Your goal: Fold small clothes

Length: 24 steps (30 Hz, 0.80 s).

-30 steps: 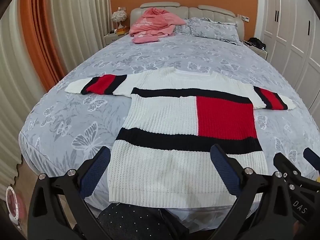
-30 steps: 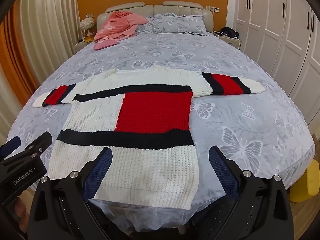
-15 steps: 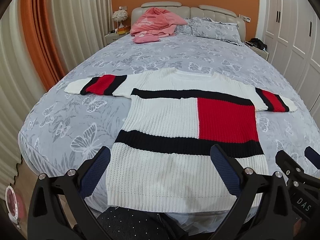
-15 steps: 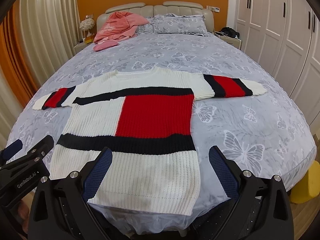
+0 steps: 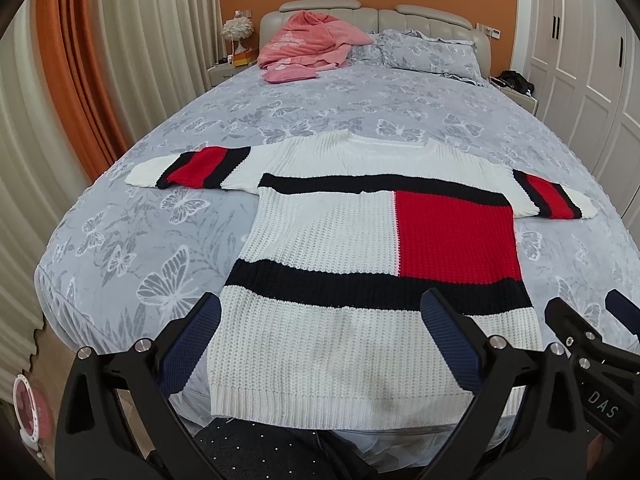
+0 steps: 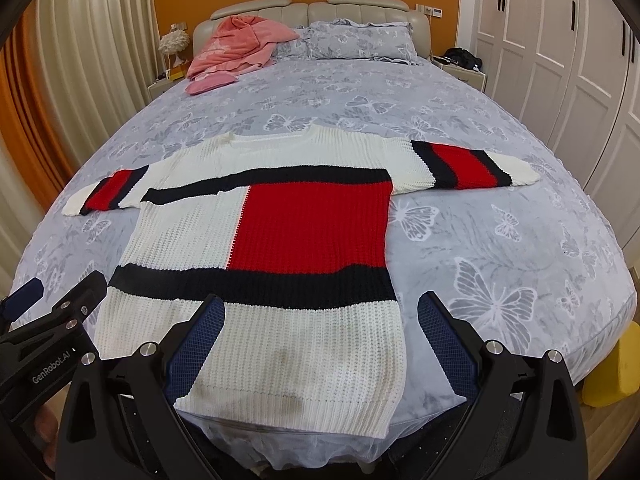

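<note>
Sweater [image 5: 352, 264] lies flat and face up on the bed [image 5: 132, 248], sleeves spread to both sides, hem at the near edge. Over the last second both views have crept closer to that hem. Left hand-held gripper [image 5: 320, 344] and right hand-held gripper [image 6: 320, 344] hover above it, jaws wide, holding nothing; folding looks about to begin.

White/red/navy colour-block knit sweater [image 5: 360, 264] on grey butterfly-print bedspread [image 5: 120, 248]; pink blanket [image 5: 308, 40].

Sweater [image 5: 332, 248] lies flat on the bed [image 5: 120, 248] — left gripper [image 5: 320, 340] hovers spread above its hem.
</note>
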Available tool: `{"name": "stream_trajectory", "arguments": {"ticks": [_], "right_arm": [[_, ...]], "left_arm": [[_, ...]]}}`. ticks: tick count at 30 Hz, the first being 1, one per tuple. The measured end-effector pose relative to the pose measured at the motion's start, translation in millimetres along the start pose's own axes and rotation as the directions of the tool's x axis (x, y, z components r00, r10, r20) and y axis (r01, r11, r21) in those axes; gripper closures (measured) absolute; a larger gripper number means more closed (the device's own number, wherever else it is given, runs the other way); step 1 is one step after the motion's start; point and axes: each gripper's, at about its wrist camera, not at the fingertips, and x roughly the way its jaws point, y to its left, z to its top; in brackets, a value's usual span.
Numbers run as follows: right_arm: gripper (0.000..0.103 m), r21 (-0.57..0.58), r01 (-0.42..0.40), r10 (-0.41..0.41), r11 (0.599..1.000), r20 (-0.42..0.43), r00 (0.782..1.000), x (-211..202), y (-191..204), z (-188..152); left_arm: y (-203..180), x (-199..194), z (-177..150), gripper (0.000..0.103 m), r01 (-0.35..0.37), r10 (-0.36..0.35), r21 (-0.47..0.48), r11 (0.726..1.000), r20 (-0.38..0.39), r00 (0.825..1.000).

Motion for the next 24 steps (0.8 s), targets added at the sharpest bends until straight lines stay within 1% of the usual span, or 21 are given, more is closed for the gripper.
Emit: {"name": "stream_trajectory", "arguments": {"ticks": [14, 24], "right_arm": [[0.007, 0.004, 0.0, 0.0, 1.0, -0.03, 1.0, 19, 0, 2], [0.007, 0.004, -0.002, 0.002, 1.0, -0.036, 0.999, 22, -1, 3]], "left_arm": [[-5, 14, 2, 0.005, -0.009, 0.009, 0.012, 1.0, -0.016, 1.0], [-9, 19, 3, 0.005, -0.01, 0.011, 0.019, 1.0, -0.02, 1.0]]}}
